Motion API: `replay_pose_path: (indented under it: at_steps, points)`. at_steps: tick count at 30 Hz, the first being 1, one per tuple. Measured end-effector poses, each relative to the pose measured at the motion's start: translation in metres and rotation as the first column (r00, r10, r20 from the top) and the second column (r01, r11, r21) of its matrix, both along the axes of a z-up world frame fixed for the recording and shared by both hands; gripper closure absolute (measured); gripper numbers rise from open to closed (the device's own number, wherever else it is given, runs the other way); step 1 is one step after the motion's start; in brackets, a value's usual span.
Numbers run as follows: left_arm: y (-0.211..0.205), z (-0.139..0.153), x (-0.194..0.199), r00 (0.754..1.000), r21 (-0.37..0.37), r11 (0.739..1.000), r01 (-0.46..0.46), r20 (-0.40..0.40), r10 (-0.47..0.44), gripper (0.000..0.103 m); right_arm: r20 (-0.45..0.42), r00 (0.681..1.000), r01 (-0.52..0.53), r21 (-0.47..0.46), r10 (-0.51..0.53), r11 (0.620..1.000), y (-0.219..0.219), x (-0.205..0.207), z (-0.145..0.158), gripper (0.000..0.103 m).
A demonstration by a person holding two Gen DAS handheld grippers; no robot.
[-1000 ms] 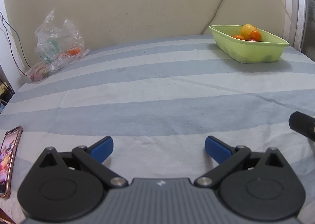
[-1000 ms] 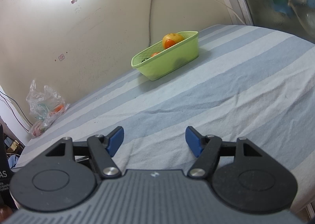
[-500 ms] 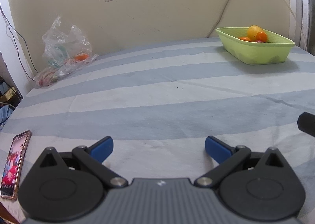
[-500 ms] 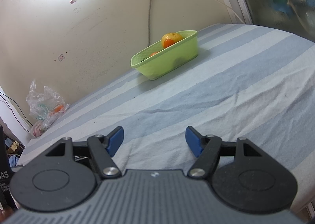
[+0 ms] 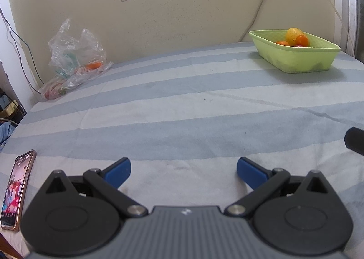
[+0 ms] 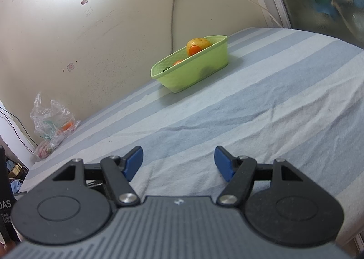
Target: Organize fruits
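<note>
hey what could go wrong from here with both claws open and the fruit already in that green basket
The phone lies at the bed's edge beside the left claw; a careless sweep could knock it off. The remaining orange fruit sits inside a crumpled plastic bag, so a claw might pinch film instead of fruit. The green basket is already heaped, and its top fruit could roll out if bumped.
</note>
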State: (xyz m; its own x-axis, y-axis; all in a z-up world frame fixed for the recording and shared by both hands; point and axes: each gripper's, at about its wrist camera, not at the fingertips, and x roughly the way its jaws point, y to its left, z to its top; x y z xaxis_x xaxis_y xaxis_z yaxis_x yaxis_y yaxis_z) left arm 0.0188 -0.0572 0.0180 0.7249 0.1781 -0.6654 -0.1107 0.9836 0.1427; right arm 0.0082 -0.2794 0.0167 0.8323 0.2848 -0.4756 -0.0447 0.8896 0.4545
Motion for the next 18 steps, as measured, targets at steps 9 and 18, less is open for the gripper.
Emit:
replay_pose_path:
  at_steps: [9, 18]
  points:
    - [-0.0008, -0.001, -0.001, 1.0, 0.003, 1.0, 0.002, -0.001, -0.002, 0.0, 0.0, 1.0, -0.001, 0.0, 0.001, 1.0, -0.0012, 0.0, -0.0001, 0.032]
    - [-0.0013, -0.0012, -0.001, 1.0, 0.004, 1.0, 0.002, -0.002, -0.002, 0.0, 0.001, 1.0, 0.007, 0.004, -0.007, 1.0, -0.0005, 0.0, 0.0004, 0.031]
